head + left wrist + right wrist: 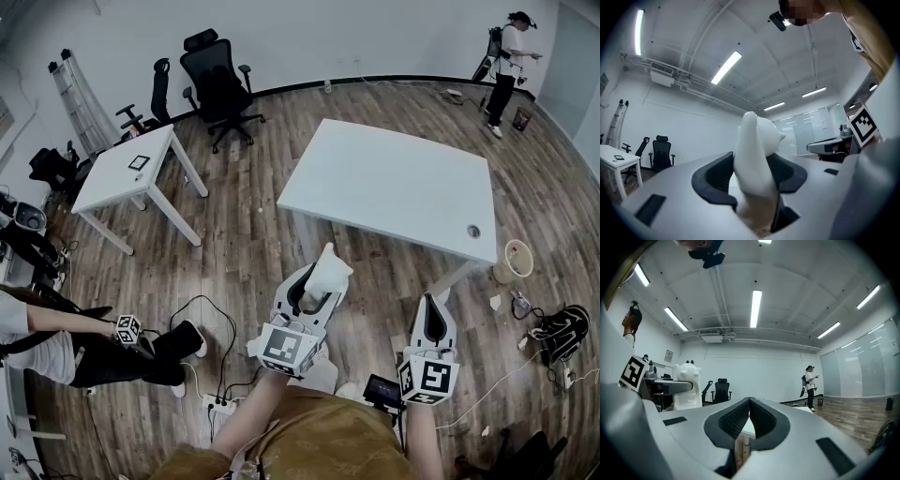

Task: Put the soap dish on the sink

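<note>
Left tongs: the left tongs (319, 292) are clenched on the soap dish (754, 159), with a dark pad pressing on each side of it.
Right tongs: the right tongs (749, 401) are closed, with their ribbed pads meeting at the tips and nothing between them.
Soap dish, look: plain white and smooth, moulded like a small animal with a rounded head and short pointed ears. The part low between the pads looks tan.
Soap dish, place: upright between the left tongs' pads, with its head rising past their tips. From the right tongs it stands off to the left, well apart.
Tongs to each other: side by side, apart, both pointing the same way.
Beyond the tips: a bare white bench (394, 187) stands ahead of both tongs on the wooden floor (244, 244), not touched by either.
Further out: a smaller white bench (127, 173) and a black office chair (220, 80) lie ahead to the left of the left tongs. A person (506, 61) stands far ahead to the right of the right tongs.
</note>
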